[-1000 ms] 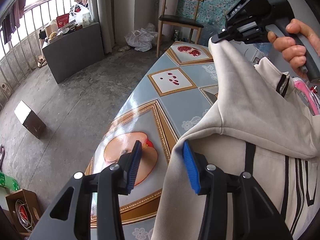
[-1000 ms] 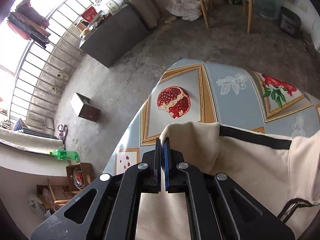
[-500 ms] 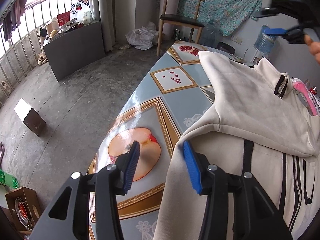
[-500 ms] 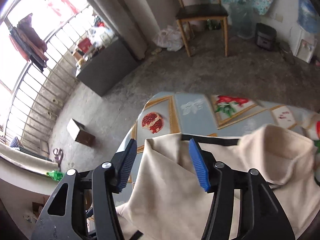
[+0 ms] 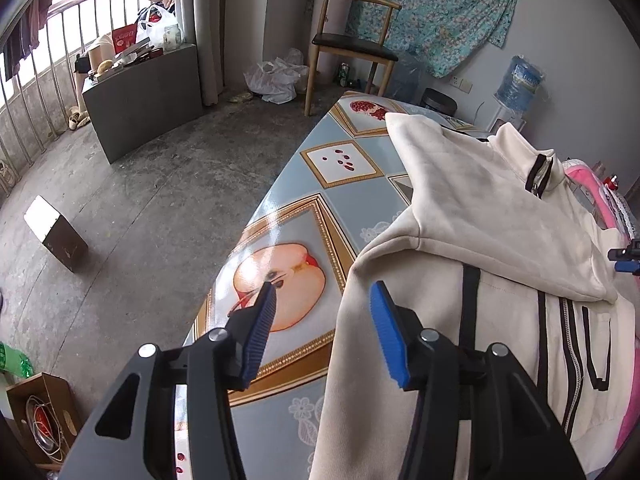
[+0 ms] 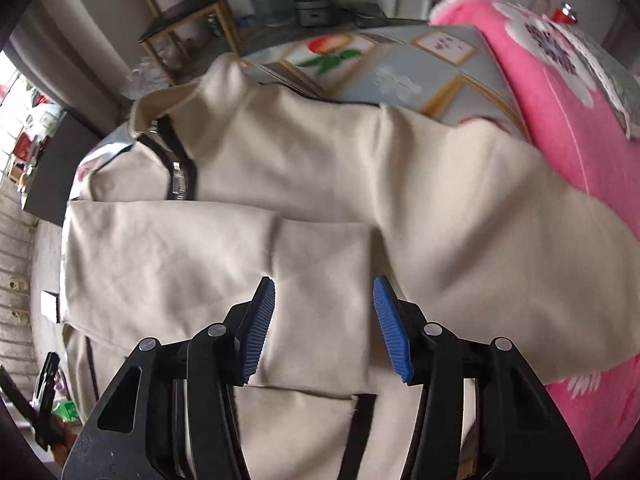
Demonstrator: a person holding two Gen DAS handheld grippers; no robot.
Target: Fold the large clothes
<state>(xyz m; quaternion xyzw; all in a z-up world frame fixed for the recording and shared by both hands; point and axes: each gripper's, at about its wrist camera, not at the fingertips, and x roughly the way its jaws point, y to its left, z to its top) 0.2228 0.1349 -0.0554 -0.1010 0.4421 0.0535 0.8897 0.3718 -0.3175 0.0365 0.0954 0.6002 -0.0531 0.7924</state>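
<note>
A cream zip jacket [image 5: 480,216] with black stripes lies on the table, one sleeve folded across its body. My left gripper [image 5: 322,320] is open and empty, hovering over the jacket's near left edge. My right gripper [image 6: 324,320] is open and empty just above the folded sleeve [image 6: 320,280] in the right wrist view. The collar and zipper [image 6: 178,172] show at the left of that view. The right gripper's blue tip [image 5: 626,260] peeks in at the right edge of the left wrist view.
The table [image 5: 340,160] has a glossy fruit-print cover; its left edge drops to the concrete floor. A pink garment [image 6: 560,100] lies beside the jacket. A wooden chair [image 5: 352,48], a grey cabinet [image 5: 140,88] and a small box [image 5: 56,232] stand on the floor.
My right gripper opened, let go of the sleeve, which now lies across the jacket, and swung down over the jacket. My left gripper stayed open and hardly moved.
</note>
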